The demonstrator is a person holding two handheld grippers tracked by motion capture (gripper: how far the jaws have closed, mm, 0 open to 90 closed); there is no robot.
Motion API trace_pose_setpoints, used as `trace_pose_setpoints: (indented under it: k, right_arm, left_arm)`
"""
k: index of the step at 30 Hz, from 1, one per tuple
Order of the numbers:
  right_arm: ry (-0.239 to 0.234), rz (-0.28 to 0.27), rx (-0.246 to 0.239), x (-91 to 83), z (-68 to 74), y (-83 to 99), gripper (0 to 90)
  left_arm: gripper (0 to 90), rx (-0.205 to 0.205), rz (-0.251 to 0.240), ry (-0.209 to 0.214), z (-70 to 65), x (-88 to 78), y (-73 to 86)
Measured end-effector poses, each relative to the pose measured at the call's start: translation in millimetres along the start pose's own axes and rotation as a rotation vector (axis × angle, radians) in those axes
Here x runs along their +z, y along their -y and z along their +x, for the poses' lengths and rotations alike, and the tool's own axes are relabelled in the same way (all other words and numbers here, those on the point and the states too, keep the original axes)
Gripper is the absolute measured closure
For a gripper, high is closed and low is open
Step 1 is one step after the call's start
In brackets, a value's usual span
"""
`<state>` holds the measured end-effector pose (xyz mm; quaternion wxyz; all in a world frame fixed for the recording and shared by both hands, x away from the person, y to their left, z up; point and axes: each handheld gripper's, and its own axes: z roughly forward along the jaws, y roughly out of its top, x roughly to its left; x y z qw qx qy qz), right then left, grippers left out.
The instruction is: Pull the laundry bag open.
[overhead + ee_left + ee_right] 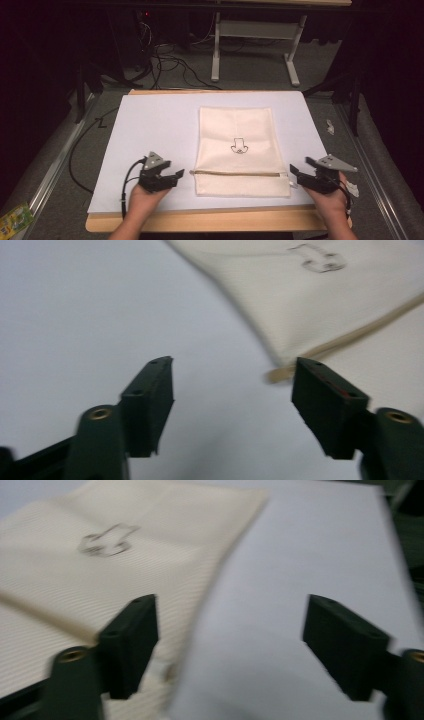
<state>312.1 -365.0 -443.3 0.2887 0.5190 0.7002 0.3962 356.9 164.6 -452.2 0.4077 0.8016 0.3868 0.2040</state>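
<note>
Cream cloth pouch (235, 150) lies flat on a white sheet (150, 130) covering the counter (210, 220), a small dark drawing at its middle and a tan zipper (240, 173) running across near its closer edge. The left gripper (167, 177) sits just beside the zipper's left end, fingers spread and holding nothing. The right gripper (300, 175) sits at the zipper's right end, fingers likewise spread apart.
</note>
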Motion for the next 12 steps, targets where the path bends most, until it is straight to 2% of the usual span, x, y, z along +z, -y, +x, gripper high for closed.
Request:
trace_pose_setpoints:
  k: [1, 2, 3, 4, 5, 6, 8, 9, 12]
  right_arm:
    - [0.032, -0.01, 0.018, -3.1, -8.5, -0.8, 14.7]
    - [0.056, -0.021, 0.032, -6.1, -17.7, -0.4, 14.3]
    - [0.08, -0.021, 0.046, -9.0, -25.2, 1.0, 12.9]
    - [0.095, -0.019, 0.057, -10.9, -30.0, 2.8, 11.6]
    - [0.104, -0.011, 0.042, -11.4, -32.1, 4.3, 10.9]
    - [0.101, 0.002, 0.041, -10.2, -30.4, 5.4, 9.8]
    - [0.061, 0.023, 0.027, -4.6, -22.4, 4.9, 7.4]
    - [0.049, 0.032, 0.017, -2.3, -17.0, 3.7, 6.7]
    - [0.027, 0.03, -0.008, -0.1, -7.9, 0.3, 6.4]
  left_arm:
    - [26.8, 0.055, 0.023, -0.057, 8.3, -4.3, 7.6]
    - [23.6, 0.051, 0.049, -0.099, 17.2, -7.0, 16.7]
    - [19.9, -0.002, 0.08, -0.102, 27.0, -9.0, 24.3]
    - [14.7, -0.084, 0.1, -0.073, 36.3, -10.2, 28.6]
    - [11.0, -0.154, 0.099, -0.053, 42.8, -11.3, 29.7]
    - [6.3, -0.184, 0.081, -0.055, 44.9, -12.6, 28.6]
    - [4.3, -0.154, 0.053, -0.082, 39.9, -14.4, 23.1]
    - [2.6, -0.141, 0.038, -0.082, 36.2, -14.7, 20.2]
    - [0.2, -0.122, 0.006, -0.052, 29.0, -17.4, 15.4]
